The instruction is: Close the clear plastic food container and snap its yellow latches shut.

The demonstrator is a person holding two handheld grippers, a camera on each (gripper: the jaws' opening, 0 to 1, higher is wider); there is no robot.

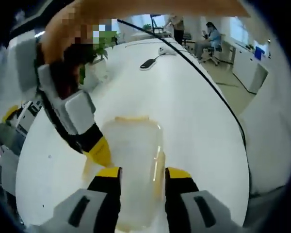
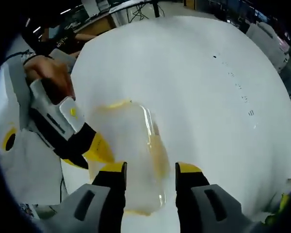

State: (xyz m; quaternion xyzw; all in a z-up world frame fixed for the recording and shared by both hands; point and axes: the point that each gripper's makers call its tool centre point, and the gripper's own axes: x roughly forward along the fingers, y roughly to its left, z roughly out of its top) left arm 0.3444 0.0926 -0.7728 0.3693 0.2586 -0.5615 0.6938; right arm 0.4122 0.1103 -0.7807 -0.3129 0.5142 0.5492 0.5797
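The clear plastic food container (image 1: 135,155) lies on the white table (image 1: 194,111) with its lid on. Yellow latches show at its far end (image 1: 131,118) and along its right side (image 1: 160,170). My left gripper (image 1: 142,175) is open, its yellow-tipped jaws hovering just over the near part of the lid. The right gripper's yellow fingertip (image 1: 99,151) reaches in from the left and touches the container's left edge. In the right gripper view, my right gripper (image 2: 150,174) is open over the container (image 2: 128,141), and the left gripper's fingertip (image 2: 98,149) meets its left edge.
A green plant (image 1: 99,46) and a black device with a cable (image 1: 148,63) sit on the far part of the table. People sit at desks (image 1: 211,39) in the background. A hand (image 2: 46,73) holds the other gripper. The table edge (image 1: 242,145) runs to the right.
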